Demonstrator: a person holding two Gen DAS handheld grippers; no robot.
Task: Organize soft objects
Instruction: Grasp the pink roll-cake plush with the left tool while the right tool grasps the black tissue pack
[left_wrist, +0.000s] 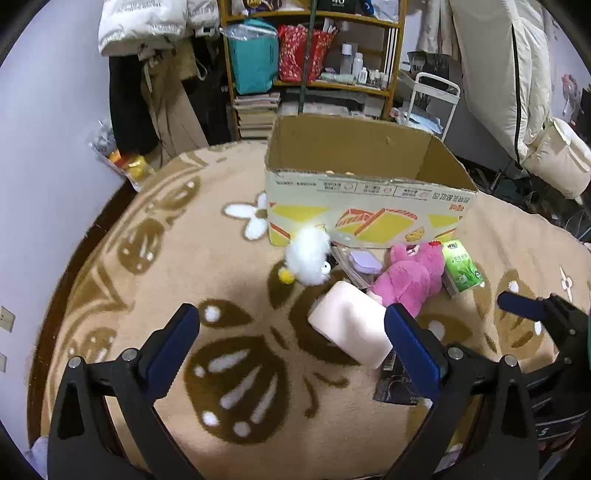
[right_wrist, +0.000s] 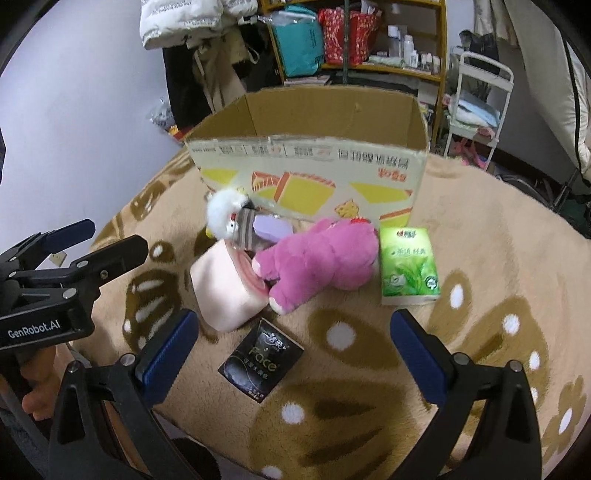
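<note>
An open cardboard box (left_wrist: 369, 206) (right_wrist: 310, 173) stands on a beige patterned blanket (left_wrist: 184, 266). In front of it lie a white fluffy toy (left_wrist: 308, 260) (right_wrist: 223, 218), a pink plush bear (left_wrist: 410, 277) (right_wrist: 325, 262), a pale pink soft block (left_wrist: 349, 325) (right_wrist: 225, 291), a green tissue pack (left_wrist: 460, 267) (right_wrist: 408, 266), a black tissue pack (right_wrist: 260, 360) (left_wrist: 397, 384) and a clear pouch with a purple item (left_wrist: 364, 262) (right_wrist: 271, 227). My left gripper (left_wrist: 291, 347) is open, just short of the soft block. My right gripper (right_wrist: 293, 345) is open over the black pack.
Behind the box stand a wooden shelf (left_wrist: 314, 55) with bags and bottles, hanging coats (left_wrist: 155, 92) and a white cart (right_wrist: 480, 99). A wall (left_wrist: 48, 129) runs along the left. The left gripper's body (right_wrist: 48, 291) and a hand show at the right view's left edge.
</note>
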